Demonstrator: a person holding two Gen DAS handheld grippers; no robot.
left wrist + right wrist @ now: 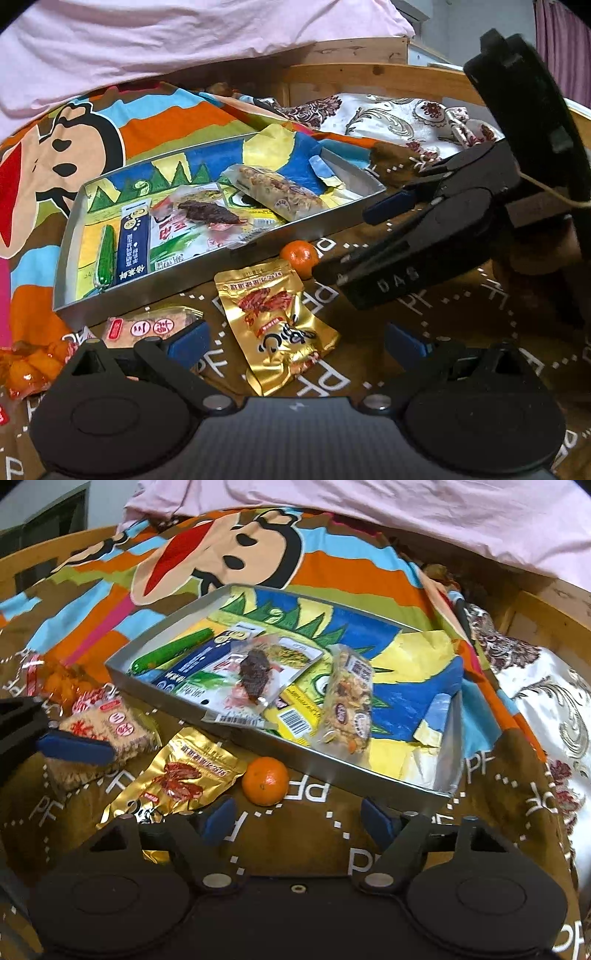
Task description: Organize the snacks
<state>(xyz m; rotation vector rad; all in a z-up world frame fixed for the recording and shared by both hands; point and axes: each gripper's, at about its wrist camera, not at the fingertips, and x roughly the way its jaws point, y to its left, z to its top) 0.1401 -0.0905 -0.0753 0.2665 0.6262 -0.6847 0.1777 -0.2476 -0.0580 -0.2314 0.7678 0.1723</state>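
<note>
A metal tray [207,266] is seen on a brown printed cloth [443,332], tilted in both fisheye views, with its far corner lying against a striped cartoon blanket [155,110]. Inside the tray a green stick [105,254], a blue sachet [131,243], a clear pack with a dark piece [210,214] and a nut bar [280,192] are laid over yellow and blue printed packaging whose text cannot be read. Outside the tray, just beside its near wall, an orange [265,781] is found, with a gold pouch [184,775] next to it and a cracker pack [107,734] further left. The cracker pack is partly hidden by a blue pad in both views. An orange wrapper [26,365] is cut off at the left edge of the left view. The left gripper [295,343] is held wide, with the gold pouch between its pads but not pressed. The right gripper [295,819] is also held apart, with only cloth between its pads and the orange just ahead; nothing is gripped. In the left view the right gripper's body covers much of the cloth at the right. A pink sheet [184,37] fills the top of both views, and what lies behind it cannot be made out.
</note>
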